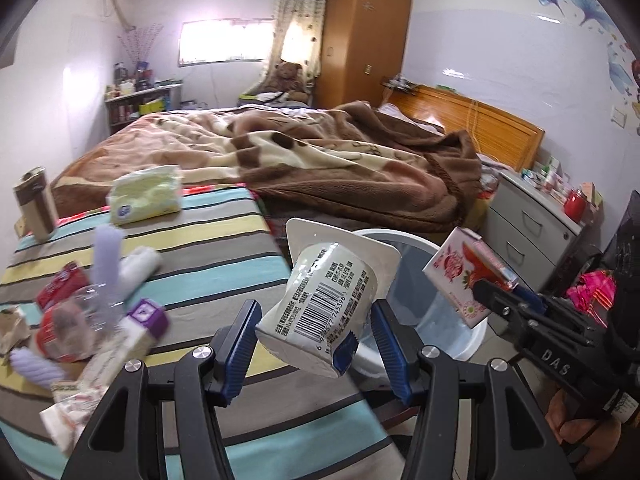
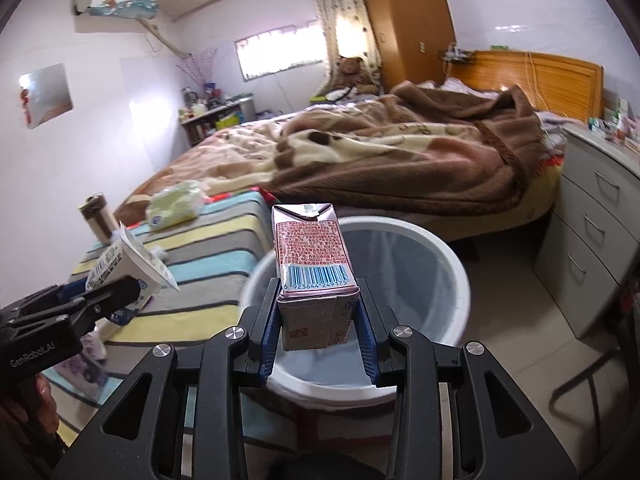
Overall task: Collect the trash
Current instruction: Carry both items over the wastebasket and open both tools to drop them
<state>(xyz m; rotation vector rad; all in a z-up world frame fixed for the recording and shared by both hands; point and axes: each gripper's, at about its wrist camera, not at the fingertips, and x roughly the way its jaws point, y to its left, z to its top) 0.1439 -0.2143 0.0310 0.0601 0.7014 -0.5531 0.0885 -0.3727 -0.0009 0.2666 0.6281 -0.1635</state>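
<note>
My left gripper (image 1: 316, 332) is shut on a white yogurt cup (image 1: 326, 300), tilted with its barcode showing, at the edge of the striped table (image 1: 224, 240). The same cup (image 2: 124, 264) shows at the left of the right wrist view. My right gripper (image 2: 318, 320) is shut on a pink milk carton (image 2: 310, 256), held upright over the white trash bin (image 2: 448, 264). In the left wrist view the carton (image 1: 464, 276) hangs above the bin (image 1: 416, 248) at the right. More trash (image 1: 80, 320) lies in a heap on the table's near left.
A green tissue pack (image 1: 144, 194) and a brown canister (image 1: 34, 204) sit on the table's far side. The bed with a brown blanket (image 1: 320, 160) lies behind. A grey drawer cabinet (image 2: 600, 232) stands right of the bin, with tiled floor between.
</note>
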